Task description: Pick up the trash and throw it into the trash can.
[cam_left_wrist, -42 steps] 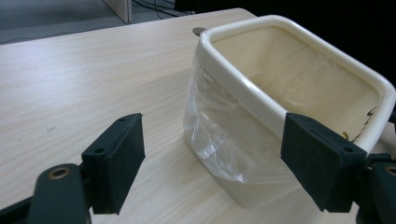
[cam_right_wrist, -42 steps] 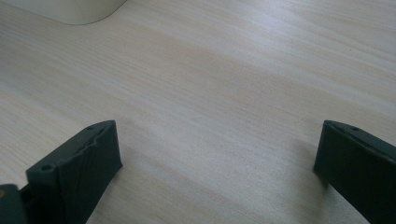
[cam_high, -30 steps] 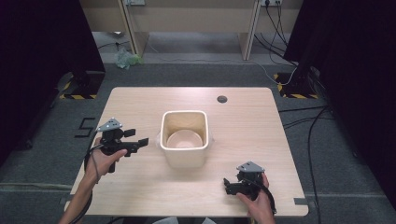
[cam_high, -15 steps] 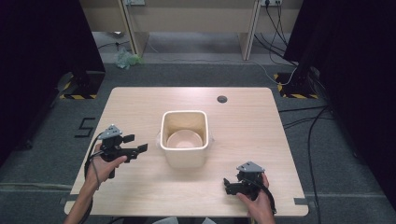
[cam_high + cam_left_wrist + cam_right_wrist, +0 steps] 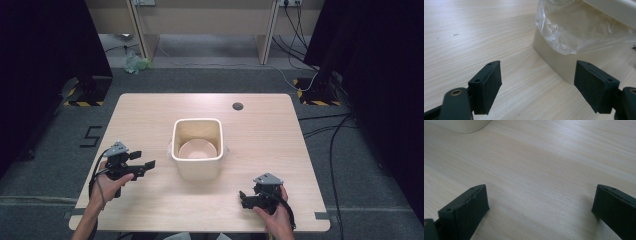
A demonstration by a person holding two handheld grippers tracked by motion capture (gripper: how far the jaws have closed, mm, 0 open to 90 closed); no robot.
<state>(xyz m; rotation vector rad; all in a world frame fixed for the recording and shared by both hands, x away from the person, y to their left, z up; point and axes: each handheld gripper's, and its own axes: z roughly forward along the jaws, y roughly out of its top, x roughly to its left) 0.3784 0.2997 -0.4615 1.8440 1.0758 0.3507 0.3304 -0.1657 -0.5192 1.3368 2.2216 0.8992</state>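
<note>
My left claw [image 5: 146,165] has slid back toward me, jaws wide and empty, right claw [image 5: 243,196] gaping too, while the bin [image 5: 197,170] mid-desk [image 5: 280,145] looks light, stiff plastic; I'd pinch its rim, since the thin liner [image 5: 564,30] seems slippery.

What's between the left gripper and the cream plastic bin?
Nothing: bare light wooden tabletop between the open left gripper and the cream plastic bin, seen in the left gripper view; the high view agrees.
</note>
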